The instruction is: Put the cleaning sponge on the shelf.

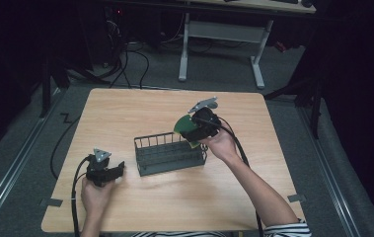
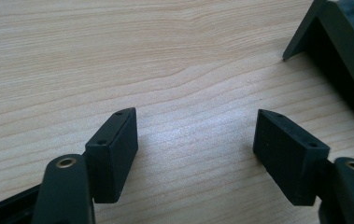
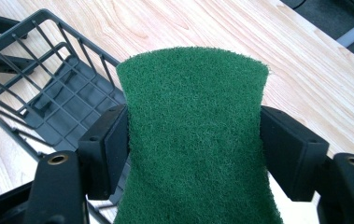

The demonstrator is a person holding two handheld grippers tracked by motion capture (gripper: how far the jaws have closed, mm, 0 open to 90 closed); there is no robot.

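A green scouring sponge (image 3: 194, 140) sits between the pads of my right gripper (image 3: 194, 154), which is shut on its sides. In the high view that right gripper (image 1: 194, 129) holds the sponge (image 1: 184, 125) over the right end of a dark wire basket (image 1: 169, 154) at the table's middle. The basket (image 3: 48, 84) lies below and left of the sponge in the right gripper view. My left gripper (image 1: 109, 172) rests low at the table's front left, left of the basket. Its jaws stand wide apart in the left gripper view (image 2: 195, 154), with bare wood between them.
The light wooden table (image 1: 125, 113) has free surface behind and to the left of the basket. A corner of the basket (image 2: 338, 51) shows at the upper right of the left gripper view. A white-legged desk (image 1: 224, 39) stands beyond the table.
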